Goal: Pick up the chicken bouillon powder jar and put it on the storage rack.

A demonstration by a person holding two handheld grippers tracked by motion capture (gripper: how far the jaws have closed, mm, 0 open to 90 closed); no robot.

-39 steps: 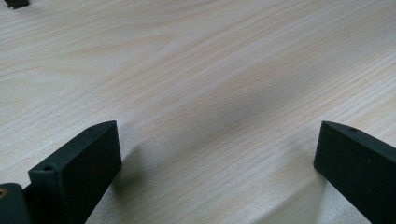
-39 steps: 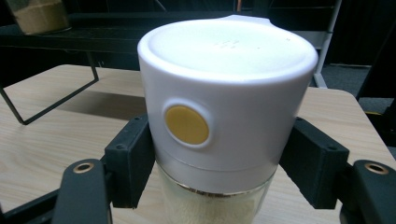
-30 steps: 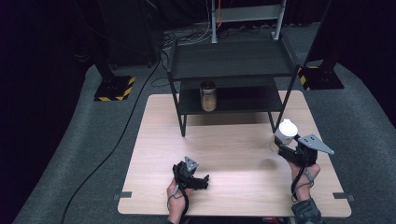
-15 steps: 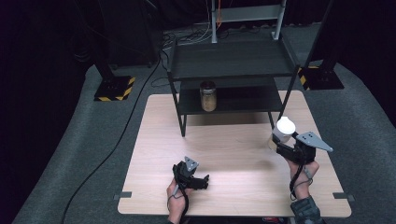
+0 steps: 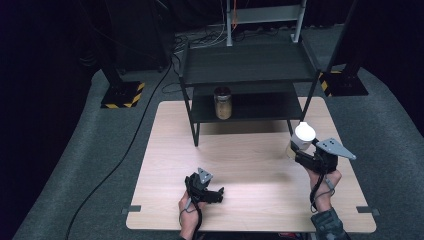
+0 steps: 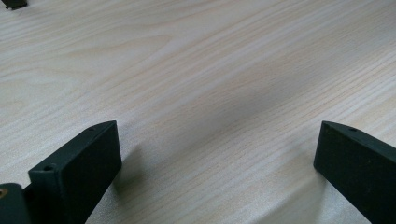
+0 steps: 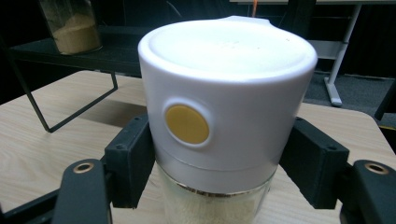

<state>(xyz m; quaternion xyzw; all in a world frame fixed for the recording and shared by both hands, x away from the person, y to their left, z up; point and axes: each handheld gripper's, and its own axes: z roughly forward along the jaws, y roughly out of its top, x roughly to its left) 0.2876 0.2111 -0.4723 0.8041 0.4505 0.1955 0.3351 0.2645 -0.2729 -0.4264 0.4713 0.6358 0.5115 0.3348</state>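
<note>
- The right gripper (image 7: 219, 154) has its two black jaws clamped on a white-lidded glass jar (image 7: 224, 107), one jaw on each side, pressing where the lid's lower edge meets the glass.
- The jar stands upright between them, long axis vertical, lid up, pale grainy contents showing through the glass below; a yellow round button on the lid wall faces the gripper's camera.
- In the high view the right gripper (image 5: 306, 154) holds this jar (image 5: 302, 136) near the right edge of the wooden table (image 5: 240, 165); whether its base touches the wood I cannot tell.
- Beyond the jar, up and to the left, stands the black two-tier shelf (image 5: 245, 65), its front right leg just beside the jar; the lower tier (image 5: 260, 107) lies ahead-left of the fingers.
- A second jar of brown powder (image 5: 222, 102) already stands on that lower tier, left of centre, leaving bare board to its right.
- My reading: the held jar is bound for that tier, so it should travel forward and leftward, kept upright to pass under the upper tier.
- The left gripper (image 5: 209, 192) rests well apart near the front edge, jaws spread wide over bare wood, with nothing between them (image 6: 210, 154); the right hand is far nearer the shelf.
</note>
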